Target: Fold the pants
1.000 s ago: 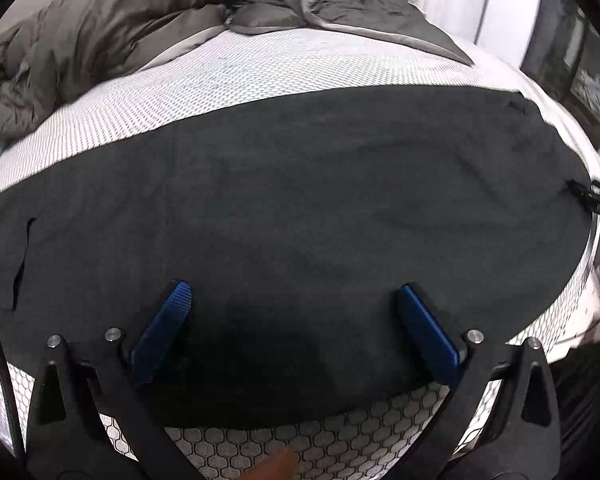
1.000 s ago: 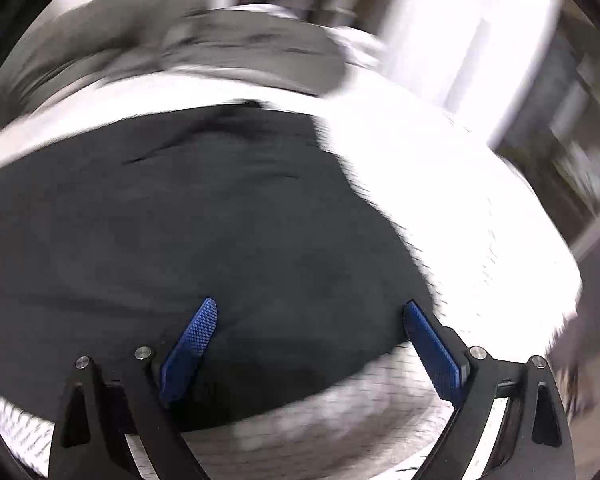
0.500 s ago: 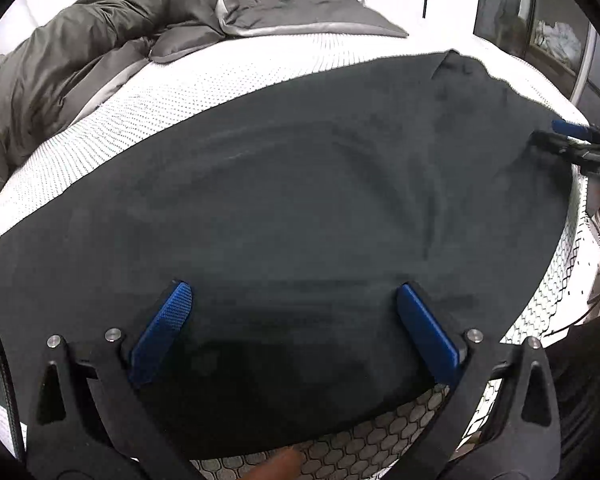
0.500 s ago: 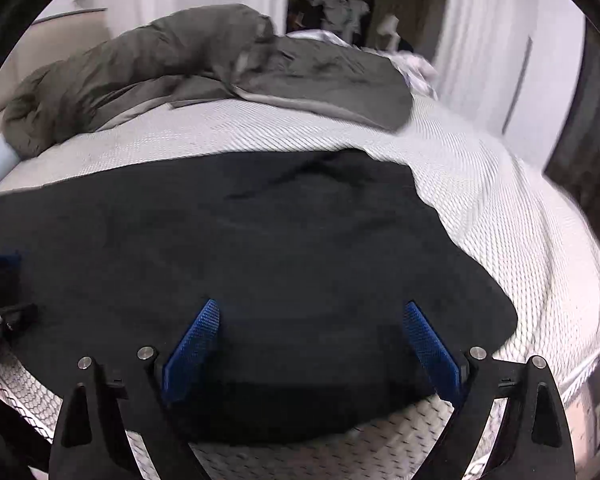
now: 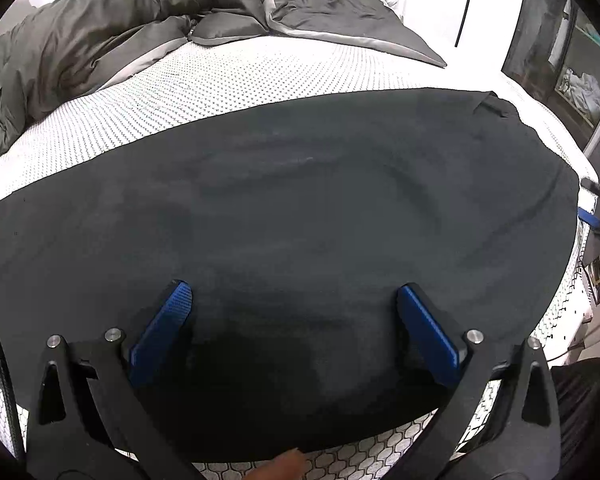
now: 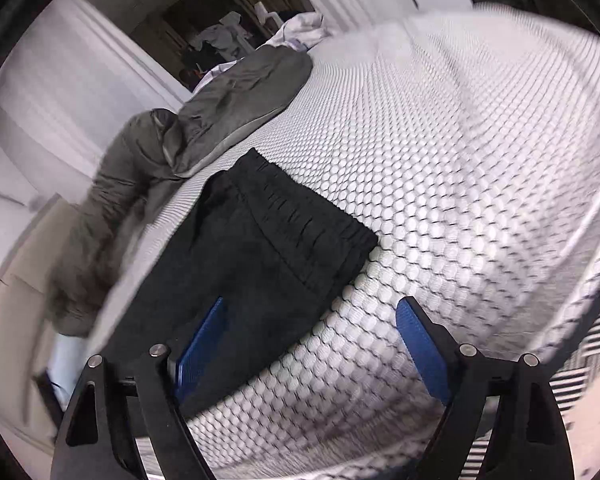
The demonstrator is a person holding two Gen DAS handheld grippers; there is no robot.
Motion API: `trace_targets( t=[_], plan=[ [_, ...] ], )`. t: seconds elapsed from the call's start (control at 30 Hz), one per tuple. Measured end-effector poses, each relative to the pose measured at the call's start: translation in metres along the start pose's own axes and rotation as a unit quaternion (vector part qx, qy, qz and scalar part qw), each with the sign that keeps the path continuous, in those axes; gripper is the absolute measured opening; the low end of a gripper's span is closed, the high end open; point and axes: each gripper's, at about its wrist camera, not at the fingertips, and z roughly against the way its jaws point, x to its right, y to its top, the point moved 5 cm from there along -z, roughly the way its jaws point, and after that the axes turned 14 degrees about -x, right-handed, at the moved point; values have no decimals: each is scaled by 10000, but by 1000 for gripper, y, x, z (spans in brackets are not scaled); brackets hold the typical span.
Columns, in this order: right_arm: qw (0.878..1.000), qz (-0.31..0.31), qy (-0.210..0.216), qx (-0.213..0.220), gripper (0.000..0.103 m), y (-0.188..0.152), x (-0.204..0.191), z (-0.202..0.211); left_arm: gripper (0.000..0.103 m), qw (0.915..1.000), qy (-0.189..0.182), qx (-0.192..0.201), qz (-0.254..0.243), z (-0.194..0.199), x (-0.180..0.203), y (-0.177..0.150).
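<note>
Lying flat, pants (image 5: 300,240) near mattress (image 6: 460,200) edge; left tool (image 5: 294,308) open, right tool (image 6: 308,324) closing, empty.

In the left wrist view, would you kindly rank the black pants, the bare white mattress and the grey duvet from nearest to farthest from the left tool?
1. Black pants, directly beneath the left tool.
2. White mattress, bare strip beyond the pants.
3. Grey duvet, bunched at the far left.

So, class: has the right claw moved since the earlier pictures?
Yes. The right claw has swung toward the pants' waistband end and rolled: the grey duvet, earlier along the top of its view, now sits tilted at the left. Its jaws are closing, gripping nothing.
</note>
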Motion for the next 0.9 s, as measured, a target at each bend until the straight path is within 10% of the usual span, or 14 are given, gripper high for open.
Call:
trace_targets(
  t=[0.13,0.2,0.3,0.6,0.8,0.9],
  plan=[
    [9951,-300,944,-18,72,27,10,-19,103,10000,-21,45,31,-4,-10,8],
    [9954,-270,915,-92,37,33,3,-34,103,9998,23,120,123,1,-18,9],
    [9974,-22,712,51,19,32,-18,-36,103,9978,155,365,524,13,-45,9],
    [9813,1757,528,576,16,29,-187,-34,103,9777,589,728,1877,47,-156,-15],
    [9334,3350,1258,-257,16,-33,-358,-104,103,9529,675,801,2847,56,-224,-49],
    [8801,4229,1696,-1335,22,-94,-425,-153,102,9458,765,755,3065,57,-248,-64]
  ],
)
